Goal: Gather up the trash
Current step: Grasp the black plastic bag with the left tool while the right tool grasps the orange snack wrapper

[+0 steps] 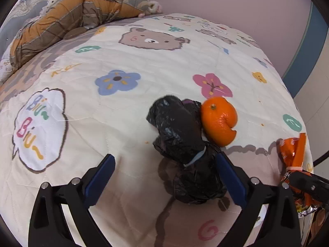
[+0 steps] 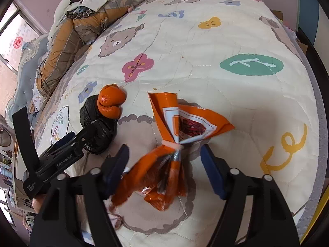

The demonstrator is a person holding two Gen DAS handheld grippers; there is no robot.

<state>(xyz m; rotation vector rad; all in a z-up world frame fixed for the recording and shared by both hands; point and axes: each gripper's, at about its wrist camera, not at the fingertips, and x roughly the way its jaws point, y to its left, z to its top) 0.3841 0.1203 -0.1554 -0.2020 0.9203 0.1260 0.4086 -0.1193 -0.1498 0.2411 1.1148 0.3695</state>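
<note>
In the left wrist view, one crumpled black plastic bag (image 1: 183, 144) lies on the cartoon-bear bed quilt (image 1: 102, 107). One piece of orange peel (image 1: 219, 119) touches the bag. The left gripper (image 1: 164, 177) is wide open around the bag's near end.

In the right wrist view, one orange foil snack wrapper (image 2: 174, 144), tied in the middle, lies between the right gripper (image 2: 164, 164) fingers. Its jaws stand partly open, not squeezing it.

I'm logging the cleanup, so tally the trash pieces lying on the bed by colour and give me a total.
Black: 1, the tied plastic bag
Orange: 2, the orange peel and the snack wrapper
Total: 3
</note>
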